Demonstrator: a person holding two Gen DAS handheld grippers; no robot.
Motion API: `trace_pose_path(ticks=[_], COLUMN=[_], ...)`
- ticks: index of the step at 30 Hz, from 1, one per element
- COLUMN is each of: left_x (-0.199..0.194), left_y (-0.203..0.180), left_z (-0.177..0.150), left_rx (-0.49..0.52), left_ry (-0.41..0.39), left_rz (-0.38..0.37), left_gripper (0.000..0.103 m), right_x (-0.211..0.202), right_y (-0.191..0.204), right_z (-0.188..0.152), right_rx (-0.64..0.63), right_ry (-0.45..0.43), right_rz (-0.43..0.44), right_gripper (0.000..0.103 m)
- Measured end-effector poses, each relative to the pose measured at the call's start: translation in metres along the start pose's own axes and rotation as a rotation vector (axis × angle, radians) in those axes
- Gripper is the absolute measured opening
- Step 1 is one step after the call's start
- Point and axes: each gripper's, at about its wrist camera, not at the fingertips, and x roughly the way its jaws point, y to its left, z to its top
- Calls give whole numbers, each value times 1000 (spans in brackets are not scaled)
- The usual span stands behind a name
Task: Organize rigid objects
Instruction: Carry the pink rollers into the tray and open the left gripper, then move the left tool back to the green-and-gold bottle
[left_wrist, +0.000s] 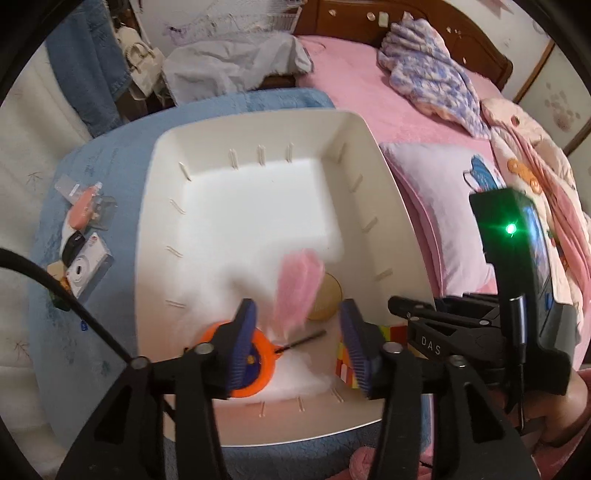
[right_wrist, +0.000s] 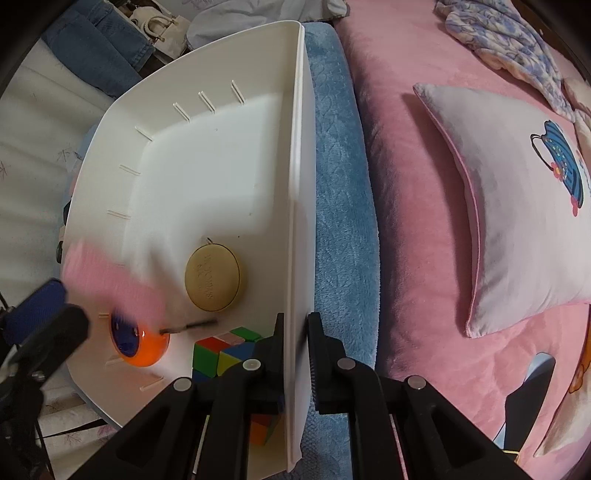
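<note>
L gripper (left_wrist: 297, 343) hangs over the near end of the white bin (left_wrist: 354, 122), jaws spread wide w/ nothing between the pads. A pink, motion-blurred item (left_wrist: 297, 290) shows just past the fingertips, at approx 12 o'clock from them; looks like it's dropping into the bin, but it's too blurred to say what it is. R gripper (right_wrist: 295, 332) is clamped on the bin's right-hand wall, one finger inside, one outside, holding it steady on the blue blanket (right_wrist: 340, 206).

Already in the bin, all bunched at the near end:
- orange-and-blue disc w/ a thin dark stem (right_wrist: 138, 341), at 9 o'clock from the cube
- tan oval case (right_wrist: 213, 277), at 12 o'clock from the cube
- colour puzzle cube (right_wrist: 225, 354), touching the inner R finger

Still out on the blanket at the bin's 9 o'clock: a small white camera (left_wrist: 86, 271), a pink item in clear packaging (left_wrist: 83, 210), other bits too small to tell.

Doing this step well, my read:
- keep the R clamp firm; the wall looks thin and could flex or tip if the bin is pulled
- lift the L gripper straight up before swinging to 9 o'clock, so the fingers clear the rim and don't nudge the disc
- far half of the bin is bare, so next items are better dropped toward 12 o'clock, not piled on the near cluster
- the camera looks boxy and slick; prob. best gripped across its short sides
</note>
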Motion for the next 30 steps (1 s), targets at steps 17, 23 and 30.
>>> trace_pose_path(ticks=[17,23,30], left_x=[-48,-55,-47], left_y=[126,191,252], left_z=[-9,-19,-18], left_rx=[-206,-278,-282], left_ry=[-77,-68,-11], left_rz=[100,120,141], left_gripper=[76,76,76], right_x=[-2,-5,-8], right_y=[0,0,0], right_z=[-1,-6,-13], right_rx=[45,98,175], right_ry=[-7,-16,-29], right_rz=[-33,-51,-77], right_gripper=[8,7,6])
